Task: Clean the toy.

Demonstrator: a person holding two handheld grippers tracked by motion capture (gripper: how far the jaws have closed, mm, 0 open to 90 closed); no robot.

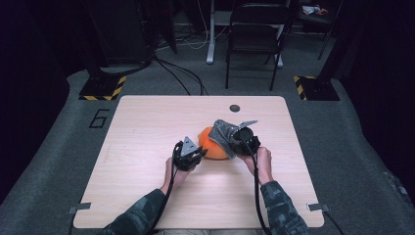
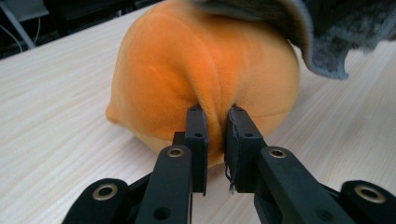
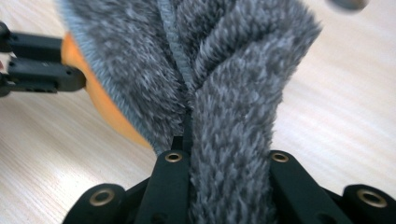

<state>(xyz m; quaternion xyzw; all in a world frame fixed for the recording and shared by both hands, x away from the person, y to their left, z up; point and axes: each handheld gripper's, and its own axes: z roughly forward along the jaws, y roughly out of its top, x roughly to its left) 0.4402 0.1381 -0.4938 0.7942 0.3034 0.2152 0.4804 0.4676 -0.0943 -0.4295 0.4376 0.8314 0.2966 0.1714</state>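
An orange plush toy (image 1: 211,144) lies in the middle of the wooden table (image 1: 147,127). My left gripper (image 1: 198,154) is at its left side, and in the left gripper view the jaws (image 2: 215,112) are shut on a pinched fold of the orange plush (image 2: 187,60). A grey furry cloth (image 1: 222,131) drapes over the toy's right top. My right gripper (image 1: 234,142) is shut on it. In the right gripper view the grey cloth (image 3: 224,70) bunches between the jaws and hides the tips. The orange toy (image 3: 100,100) and the left gripper (image 3: 42,70) sit behind it.
A dark round grommet (image 1: 234,108) sits near the table's far edge. Beyond the table stand a black folding chair (image 1: 254,34), cables on the floor and two stand bases with yellow-black tape (image 1: 103,88). Bare wood surrounds the toy on all sides.
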